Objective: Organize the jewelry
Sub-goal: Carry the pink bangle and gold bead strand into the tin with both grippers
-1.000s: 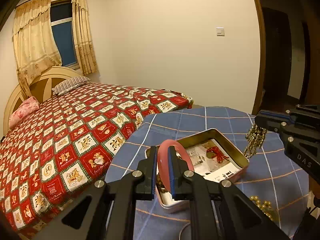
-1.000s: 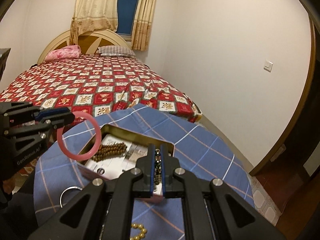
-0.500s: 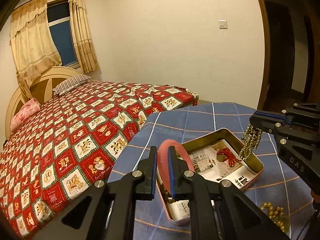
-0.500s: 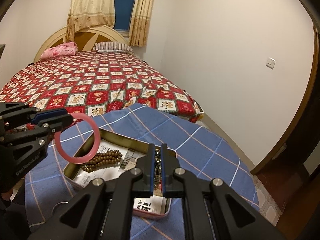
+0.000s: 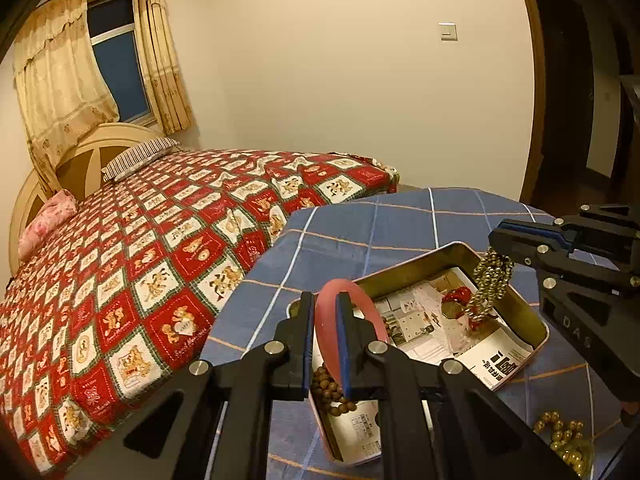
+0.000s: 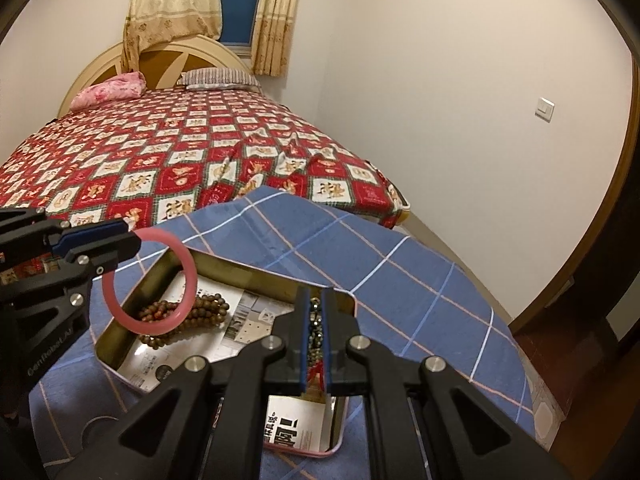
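Note:
An open metal tin (image 5: 404, 274) (image 6: 224, 266) lined with printed paper sits on a blue checked tablecloth (image 5: 360, 220). My left gripper (image 5: 325, 308) (image 6: 128, 240) is shut on a pink bangle (image 5: 360, 304) (image 6: 188, 276), held upright over the tin's near-left end. My right gripper (image 6: 315, 312) (image 5: 496, 246) is shut on a gold bead chain (image 5: 488, 288) (image 6: 316, 332) that hangs down into the tin's right part. A brown wooden bead bracelet (image 5: 328, 388) (image 6: 192, 312) and a red knotted piece (image 5: 458, 296) lie inside the tin.
Loose gold beads (image 5: 560, 436) lie on the cloth at the right, outside the tin. A bed with a red patterned cover (image 5: 140, 260) stands close behind the table's far-left edge. A dark doorway (image 5: 580, 100) is at the right.
Both grippers have moved in and down over the tin. The gold chain now hangs inside the tin rather than beside its right rim. The bangle stays gripped.

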Available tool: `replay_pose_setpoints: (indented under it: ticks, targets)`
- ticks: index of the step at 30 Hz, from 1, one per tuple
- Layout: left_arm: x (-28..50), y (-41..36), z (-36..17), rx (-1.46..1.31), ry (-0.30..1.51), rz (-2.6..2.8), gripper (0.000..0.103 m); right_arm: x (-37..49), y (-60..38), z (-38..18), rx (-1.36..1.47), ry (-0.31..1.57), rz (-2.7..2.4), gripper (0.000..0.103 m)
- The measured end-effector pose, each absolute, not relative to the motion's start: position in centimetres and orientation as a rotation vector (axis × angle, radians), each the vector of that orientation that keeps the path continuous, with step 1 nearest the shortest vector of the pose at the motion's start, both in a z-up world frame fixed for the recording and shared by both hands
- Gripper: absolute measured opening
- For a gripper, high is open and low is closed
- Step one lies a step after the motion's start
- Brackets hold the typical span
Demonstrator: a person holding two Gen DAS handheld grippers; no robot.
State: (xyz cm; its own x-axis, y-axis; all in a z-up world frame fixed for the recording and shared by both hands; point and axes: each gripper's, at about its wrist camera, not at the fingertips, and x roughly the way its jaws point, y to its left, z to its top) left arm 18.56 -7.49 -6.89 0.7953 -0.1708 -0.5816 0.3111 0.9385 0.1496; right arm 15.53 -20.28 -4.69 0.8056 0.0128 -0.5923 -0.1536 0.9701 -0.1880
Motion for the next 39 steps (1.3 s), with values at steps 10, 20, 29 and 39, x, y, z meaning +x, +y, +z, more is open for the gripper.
replay_pose_setpoints:
  ticks: [10,20,29,39]
  targets:
    - [19.5,-8.1,-8.2,0.260,0.629,-0.264,0.010,16.7,-20.5,-6.0,-0.228,0.665,0.084,0.006]
    - [20.4,-8.1,-9.5,0.270,0.659,-0.253,0.010,17.7,-20.8,-7.4,-0.235,0.704,0.064,0.007]
    - [20.8,-8.4,-10.5,0.292,0.699,-0.247,0.016,17.9,-21.3,-8.0,-0.220,0.728,0.070,0.007]
    - [19.6,-7.3,-9.5,0.285,0.636,-0.186,0.083,17.0,-21.6,-8.2,-0.205,0.731,0.049,0.047]
